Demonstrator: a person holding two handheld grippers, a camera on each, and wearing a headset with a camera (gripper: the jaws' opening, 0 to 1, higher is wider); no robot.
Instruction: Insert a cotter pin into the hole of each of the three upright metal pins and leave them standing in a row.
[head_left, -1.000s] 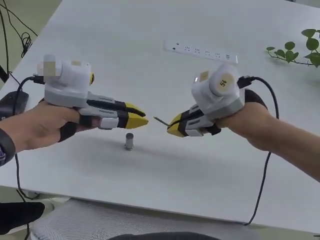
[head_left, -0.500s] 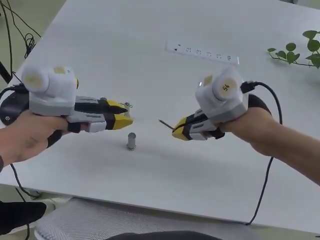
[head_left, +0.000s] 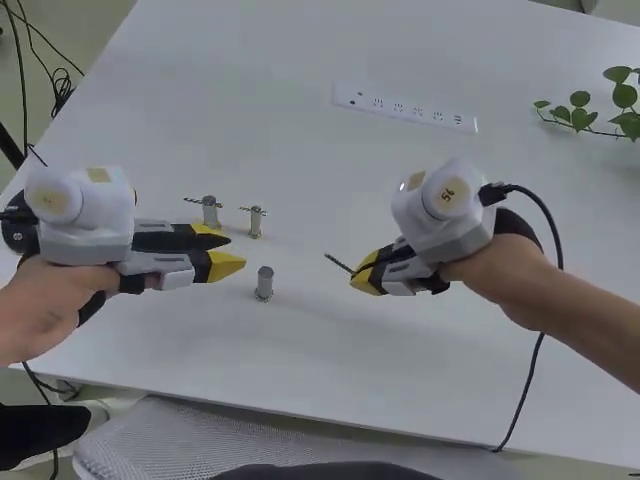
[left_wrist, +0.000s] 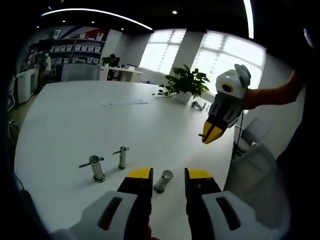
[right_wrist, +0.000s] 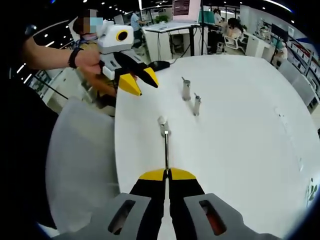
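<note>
Three upright metal pins stand on the white table (head_left: 300, 120). The two far pins, one (head_left: 210, 210) and the other (head_left: 255, 220), each carry a cotter pin through the top. The near pin (head_left: 264, 283) is bare; in the left gripper view this bare pin (left_wrist: 163, 180) sits just ahead of my open left gripper (left_wrist: 168, 176). In the head view the left gripper (head_left: 222, 254) hovers to the left of it. My right gripper (head_left: 362, 277) is shut on a cotter pin (head_left: 339, 263), whose tip points toward the bare pin (right_wrist: 162, 121) in the right gripper view (right_wrist: 166, 173).
A white power strip (head_left: 405, 107) lies at the back of the table. A green plant sprig (head_left: 598, 100) reaches in at the far right. A black cable (head_left: 530, 330) trails from the right gripper over the near table edge.
My left gripper has moved left and down, uncovering the two far pins with cotter pins. The right gripper has dropped slightly, still gripping its cotter pin.
</note>
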